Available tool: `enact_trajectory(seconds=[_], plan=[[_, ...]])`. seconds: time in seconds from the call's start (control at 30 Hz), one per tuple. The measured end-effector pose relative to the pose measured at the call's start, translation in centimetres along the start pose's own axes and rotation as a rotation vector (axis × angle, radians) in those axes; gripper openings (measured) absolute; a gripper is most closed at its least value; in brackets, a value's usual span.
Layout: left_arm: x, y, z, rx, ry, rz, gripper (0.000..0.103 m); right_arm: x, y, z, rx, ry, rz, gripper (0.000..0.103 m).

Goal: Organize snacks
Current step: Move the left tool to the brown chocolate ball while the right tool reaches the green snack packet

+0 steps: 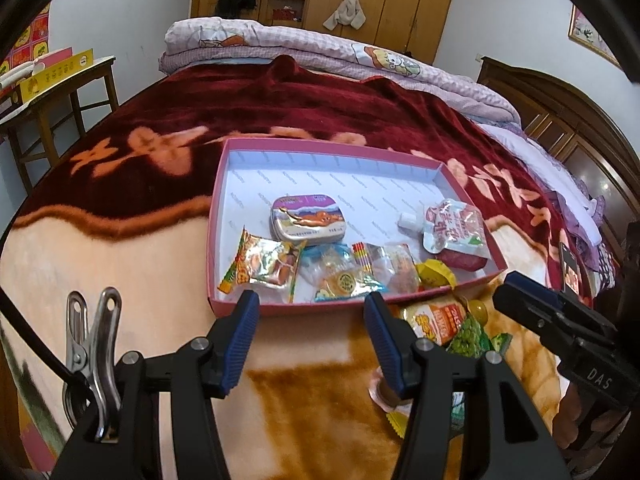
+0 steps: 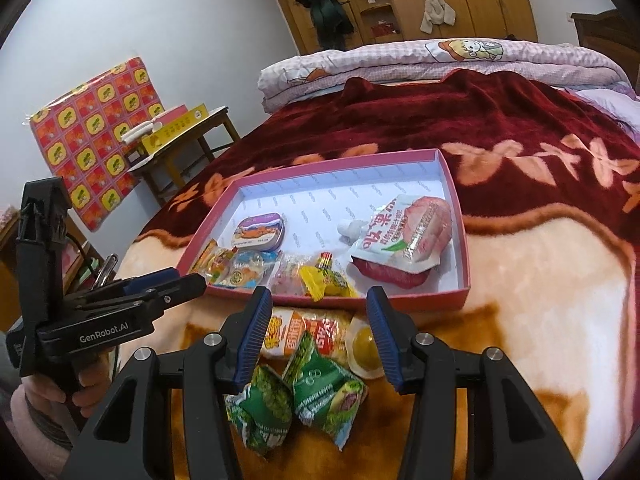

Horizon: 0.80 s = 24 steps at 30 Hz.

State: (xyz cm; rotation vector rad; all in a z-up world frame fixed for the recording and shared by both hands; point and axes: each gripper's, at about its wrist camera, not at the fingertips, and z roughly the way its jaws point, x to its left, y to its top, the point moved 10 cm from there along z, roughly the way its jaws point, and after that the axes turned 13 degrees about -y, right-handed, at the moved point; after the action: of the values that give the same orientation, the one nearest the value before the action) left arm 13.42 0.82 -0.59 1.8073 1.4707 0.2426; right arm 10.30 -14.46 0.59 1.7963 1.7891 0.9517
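Nearest you, your left gripper (image 1: pixel 312 300) hangs over the blanket (image 1: pixel 120 248), jaws apart and empty, the pink box (image 1: pixel 256 308) at twelve o'clock holding a tin (image 1: pixel 308 220) and a pouch (image 1: pixel 456 228). Your right gripper (image 2: pixel 316 300), jaws apart with nothing between them, hovers above green packets (image 2: pixel 296 396) and a jelly cup (image 2: pixel 364 346) on the bed.

Both wrist cameras look forward and down from near the bed, left and right, sharing the pink box (image 1: pixel 280 307) (image 2: pixel 424 302).

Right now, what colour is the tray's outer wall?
Pink, white inside; clearest in the right wrist view.
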Motion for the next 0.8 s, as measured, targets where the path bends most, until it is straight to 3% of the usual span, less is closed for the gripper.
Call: enact_trajectory(seconds=[0.8], plan=[[-2.9, -2.6, -0.6, 0.036, -0.028, 0.039, 0.058, -1.4, -2.5, -1.2, 0.027, -0.020, 0.004, 0.051]])
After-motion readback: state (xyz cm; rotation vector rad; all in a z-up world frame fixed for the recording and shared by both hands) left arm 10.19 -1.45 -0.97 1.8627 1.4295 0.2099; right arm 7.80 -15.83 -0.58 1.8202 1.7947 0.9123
